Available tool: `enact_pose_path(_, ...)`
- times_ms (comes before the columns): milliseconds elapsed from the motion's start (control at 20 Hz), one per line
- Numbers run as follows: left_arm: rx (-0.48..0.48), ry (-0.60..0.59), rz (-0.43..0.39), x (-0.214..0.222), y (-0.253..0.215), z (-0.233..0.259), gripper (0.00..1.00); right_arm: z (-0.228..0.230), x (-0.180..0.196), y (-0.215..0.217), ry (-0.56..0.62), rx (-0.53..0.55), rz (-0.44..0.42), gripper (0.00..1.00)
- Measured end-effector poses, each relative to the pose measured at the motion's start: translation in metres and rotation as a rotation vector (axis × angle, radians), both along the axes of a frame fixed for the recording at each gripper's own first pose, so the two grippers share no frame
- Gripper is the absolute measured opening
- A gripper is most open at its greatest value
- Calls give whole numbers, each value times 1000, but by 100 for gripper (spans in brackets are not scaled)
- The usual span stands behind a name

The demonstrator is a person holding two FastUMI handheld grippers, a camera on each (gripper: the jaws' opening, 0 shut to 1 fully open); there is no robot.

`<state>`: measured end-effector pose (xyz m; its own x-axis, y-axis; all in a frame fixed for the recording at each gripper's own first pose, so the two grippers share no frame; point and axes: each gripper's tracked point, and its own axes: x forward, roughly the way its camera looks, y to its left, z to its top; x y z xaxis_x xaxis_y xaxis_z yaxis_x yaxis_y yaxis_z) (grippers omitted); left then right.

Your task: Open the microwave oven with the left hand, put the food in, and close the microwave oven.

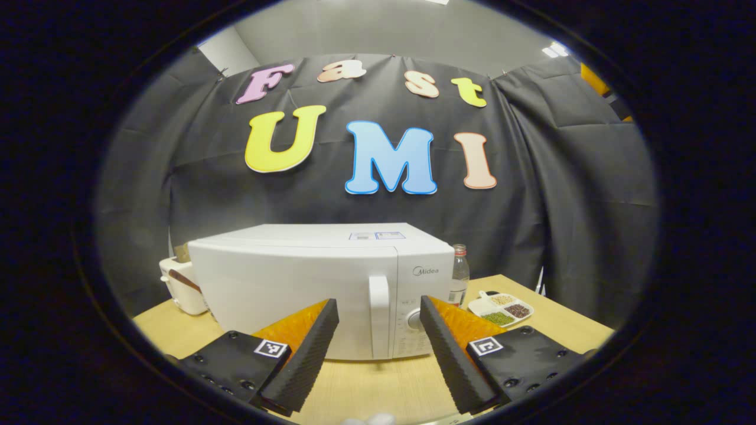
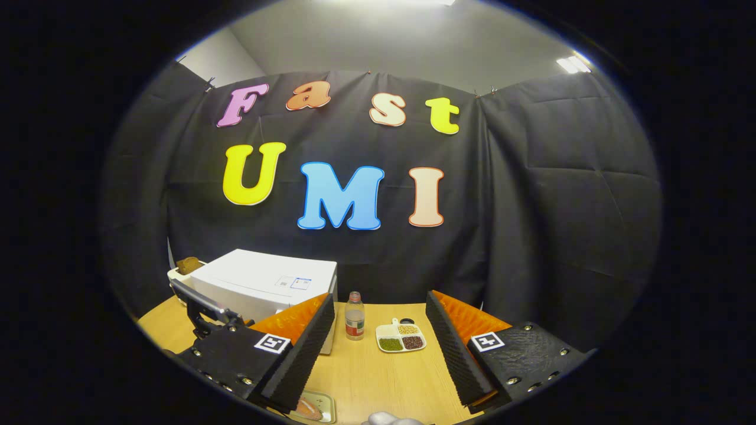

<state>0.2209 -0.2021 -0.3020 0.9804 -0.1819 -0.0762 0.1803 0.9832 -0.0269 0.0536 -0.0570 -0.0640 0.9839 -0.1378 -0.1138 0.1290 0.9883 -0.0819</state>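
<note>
The white microwave point(image 1: 307, 283) stands on the wooden table point(image 1: 378, 386) with its door shut and its upright handle point(image 1: 379, 316) facing me. My left gripper point(image 1: 378, 304) is open just in front of that handle, with nothing between its fingers. In the right gripper view the microwave point(image 2: 266, 283) sits to the left. My right gripper point(image 2: 381, 298) is open and empty above the table. A small pale tray point(image 2: 316, 407) with a pinkish piece of food lies at the bottom edge, under my right gripper's left finger and partly hidden by it.
A clear bottle point(image 1: 459, 274) and a white divided dish point(image 1: 501, 308) of beans stand right of the microwave. A white toaster point(image 1: 180, 283) sits to its left. A black and metal device part point(image 2: 204, 310) shows at the left in the right gripper view.
</note>
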Motion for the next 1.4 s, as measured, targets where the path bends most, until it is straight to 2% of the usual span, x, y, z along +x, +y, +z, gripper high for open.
enact_pose_path(250,-3,2,33,49,-3,-32,96,-36,15,-8,60,-3,-11,95)
enact_pose_path(450,4,8,31,59,-2,-43,96,-51,20,-2,80,2,6,95)
enact_pose_path(500,2,17,16,59,-6,-45,89,-53,21,-3,80,-7,3,95)
enact_pose_path(700,40,-1,36,59,-4,-46,42,-58,26,-2,80,4,9,95)
enact_pose_path(750,39,-11,35,64,-8,-48,36,-59,27,-2,87,2,11,95)
enact_pose_path(1000,21,6,27,63,-5,-49,28,-66,24,0,102,-4,18,95)
enact_pose_path(1350,15,53,0,59,-4,-49,21,-65,12,9,104,-15,48,95)
enact_pose_path(1400,6,94,10,48,-1,-56,21,-65,11,8,104,-13,52,95)
